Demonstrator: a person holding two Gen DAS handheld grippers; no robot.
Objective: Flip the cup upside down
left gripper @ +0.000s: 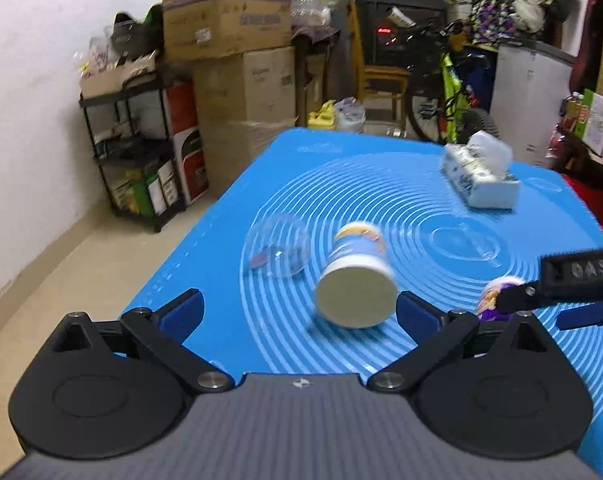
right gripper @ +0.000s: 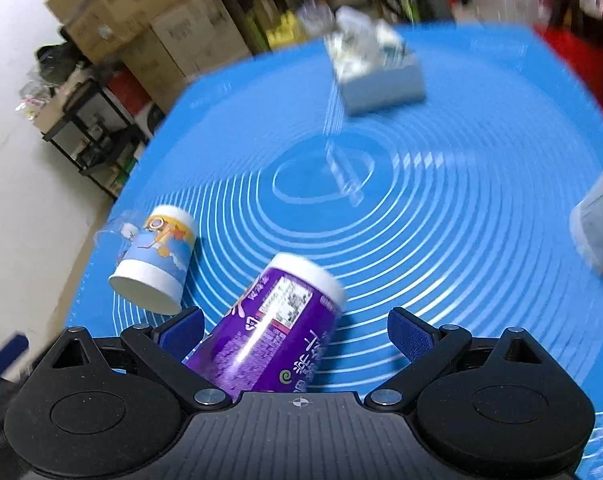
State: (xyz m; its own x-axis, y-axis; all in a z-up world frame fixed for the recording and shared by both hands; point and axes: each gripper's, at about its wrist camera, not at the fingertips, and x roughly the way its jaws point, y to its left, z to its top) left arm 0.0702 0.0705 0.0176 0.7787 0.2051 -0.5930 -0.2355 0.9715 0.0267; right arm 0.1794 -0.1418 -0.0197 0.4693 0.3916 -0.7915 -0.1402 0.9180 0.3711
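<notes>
A blue-and-white paper cup (left gripper: 357, 276) lies on its side on the blue mat (left gripper: 381, 184), its mouth toward my left gripper (left gripper: 299, 312), which is open and empty just in front of it. The same cup shows in the right wrist view (right gripper: 157, 256). A purple paper cup (right gripper: 269, 332) lies on its side between the fingers of my open right gripper (right gripper: 297, 330), touching the left finger. A clear plastic cup (left gripper: 275, 250) lies left of the blue cup. The right gripper's finger (left gripper: 573, 276) and the purple cup (left gripper: 497, 296) show at right.
A tissue pack (left gripper: 479, 176) lies at the mat's far right. A white cup (right gripper: 601, 224) lies at the right edge of the mat. Cardboard boxes (left gripper: 229, 32), a black shelf (left gripper: 137, 152) and a bicycle (left gripper: 445, 92) stand beyond the table.
</notes>
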